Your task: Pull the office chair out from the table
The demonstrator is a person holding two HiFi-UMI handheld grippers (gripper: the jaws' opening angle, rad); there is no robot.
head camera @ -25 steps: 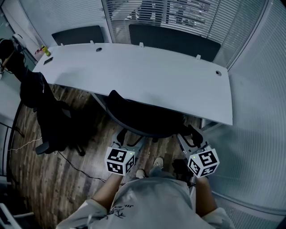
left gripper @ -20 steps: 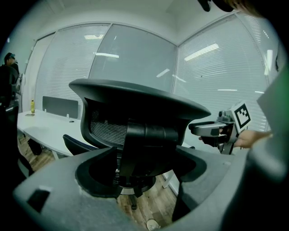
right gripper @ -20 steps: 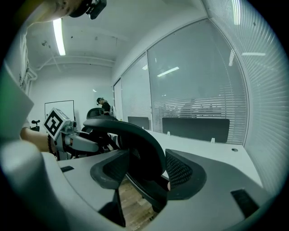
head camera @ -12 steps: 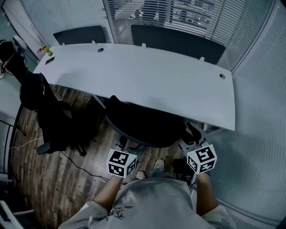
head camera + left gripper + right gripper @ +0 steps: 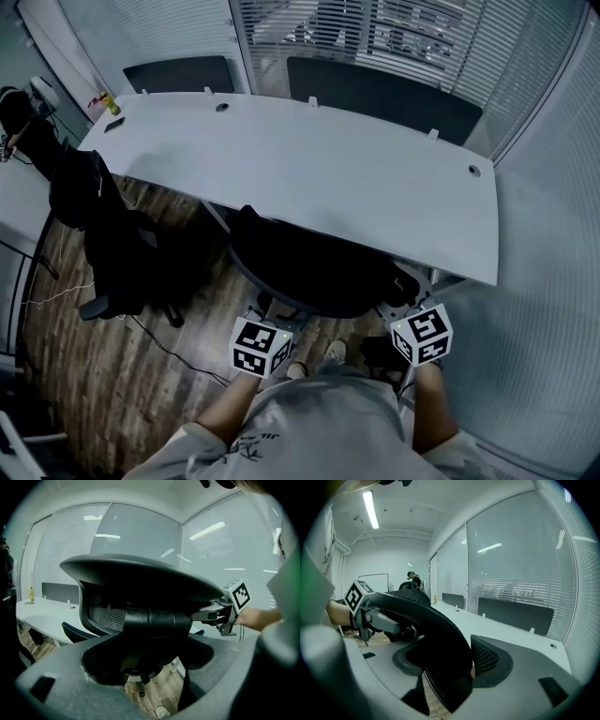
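Head view showed the office chair (image 5: 309,272) tucked under the table (image 5: 328,169), left gripper (image 5: 272,317) and right gripper (image 5: 397,302) at its backrest for the pull; left gripper view showed slack jaws straddling the frame; right gripper view, jaws just widened, unclenched around the rim.

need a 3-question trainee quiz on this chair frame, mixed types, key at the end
1. True or false: the office chair stands fully clear of the table.
2. Where is the yellow bottle? A) at the table's far left corner B) on the floor C) on the chair seat
3. What stands between the left gripper's jaws?
Key: 1 false, it is tucked in at the table edge; 2 A; 3 part of the office chair's back, with the jaws apart around it.
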